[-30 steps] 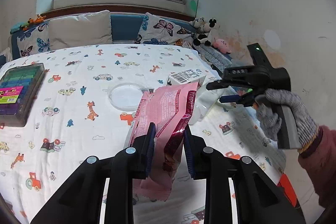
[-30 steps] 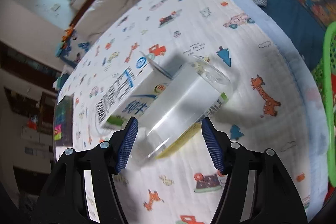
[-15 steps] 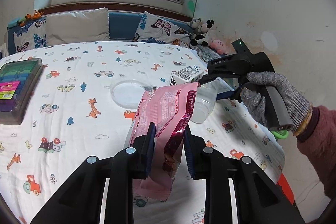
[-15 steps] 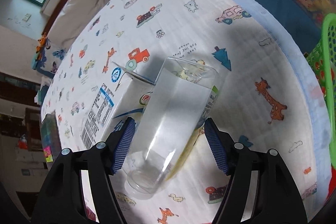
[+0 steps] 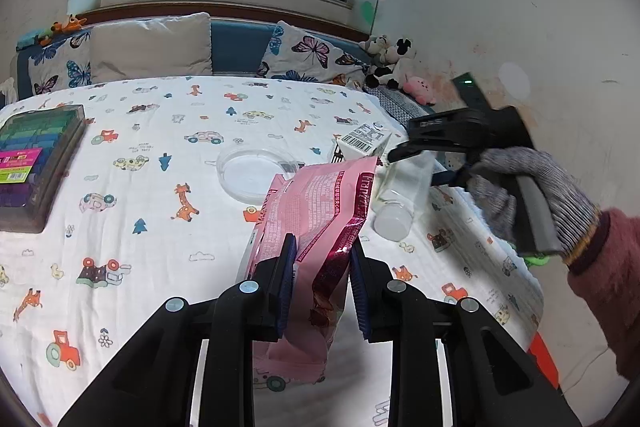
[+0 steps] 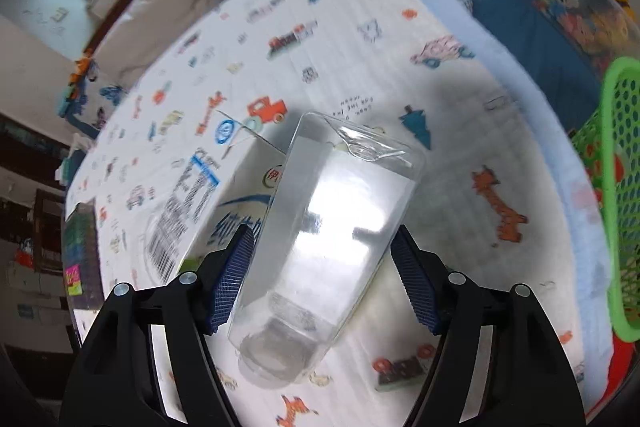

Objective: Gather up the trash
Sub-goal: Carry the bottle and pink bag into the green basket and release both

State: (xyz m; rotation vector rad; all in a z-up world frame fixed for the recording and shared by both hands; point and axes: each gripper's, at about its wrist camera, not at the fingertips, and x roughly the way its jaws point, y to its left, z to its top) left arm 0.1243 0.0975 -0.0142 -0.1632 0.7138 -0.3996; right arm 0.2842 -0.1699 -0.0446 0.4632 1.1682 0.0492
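Observation:
My left gripper (image 5: 322, 283) is shut on a pink snack bag (image 5: 320, 203), held upright above the patterned bedspread (image 5: 160, 211). A clear plastic tube (image 6: 340, 211) lies on the spread with its cap end toward me, beside a white milk carton (image 6: 192, 203). My right gripper (image 6: 324, 239) points steeply down over the tube, one blue pad on each side of it; no squeeze shows. In the left wrist view, a gloved hand (image 5: 532, 183) holds the right gripper (image 5: 412, 169) over the tube (image 5: 400, 195), in front of the carton (image 5: 362, 141).
A clear round lid (image 5: 256, 173) lies mid-spread. A box of coloured pens (image 5: 32, 155) sits at the left edge. A green mesh basket (image 6: 618, 195) stands just off the bed's right edge. Pillows and soft toys line the far side.
The right gripper has tipped further down and come closer over the clear tube, its jaws slightly wider. The left gripper and its pink bag have stayed put.

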